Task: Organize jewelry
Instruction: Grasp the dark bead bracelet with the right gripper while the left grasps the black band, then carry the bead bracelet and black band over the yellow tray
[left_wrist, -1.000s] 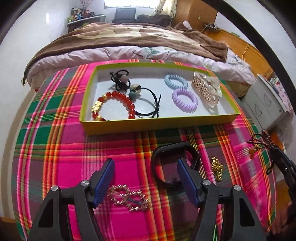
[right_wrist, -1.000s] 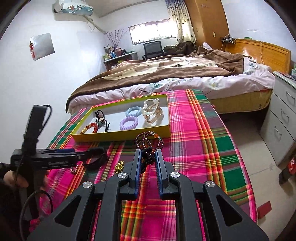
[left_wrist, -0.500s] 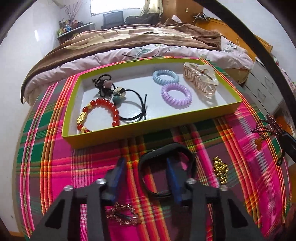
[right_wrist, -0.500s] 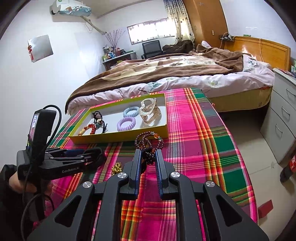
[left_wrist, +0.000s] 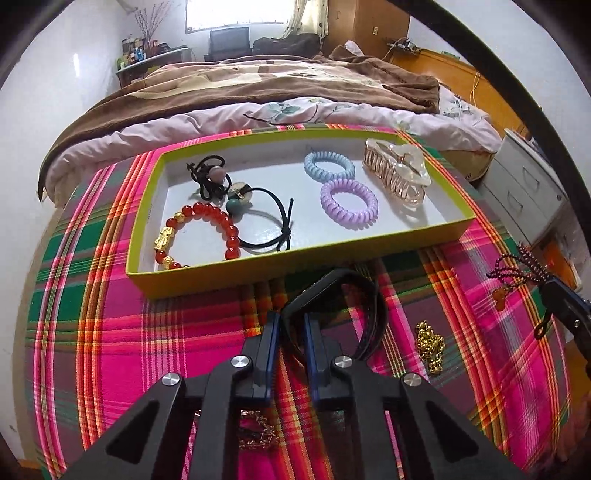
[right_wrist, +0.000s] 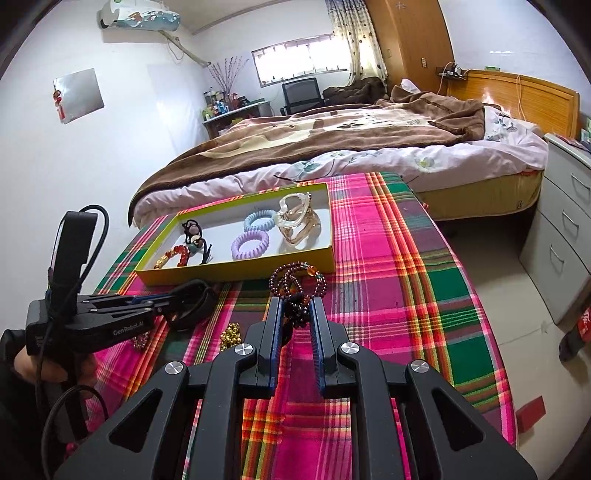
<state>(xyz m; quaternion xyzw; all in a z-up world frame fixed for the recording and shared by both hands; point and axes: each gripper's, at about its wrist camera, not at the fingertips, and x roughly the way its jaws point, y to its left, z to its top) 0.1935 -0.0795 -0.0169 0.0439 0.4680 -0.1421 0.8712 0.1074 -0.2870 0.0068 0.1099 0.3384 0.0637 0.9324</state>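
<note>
We have both grippers loaded. Our left gripper (left_wrist: 291, 332) is clamped on the black band (left_wrist: 354, 295), which loops toward the tray (left_wrist: 295, 264) lying directly ahead, just beyond it. Our right gripper (right_wrist: 297, 325) is pinched on the dark bead bracelet (right_wrist: 297, 286), with the tray's near right corner ahead and to the left. The left gripper sits nearer the tray. A gold chain (left_wrist: 430, 345) lies on the bench between them.

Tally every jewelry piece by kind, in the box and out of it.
Spiral hair ties: 2
Black elastic ties: 2
Claw clips: 1
Bead bracelets: 2
Black bands: 1
Gold chains: 2
Total: 10
</note>
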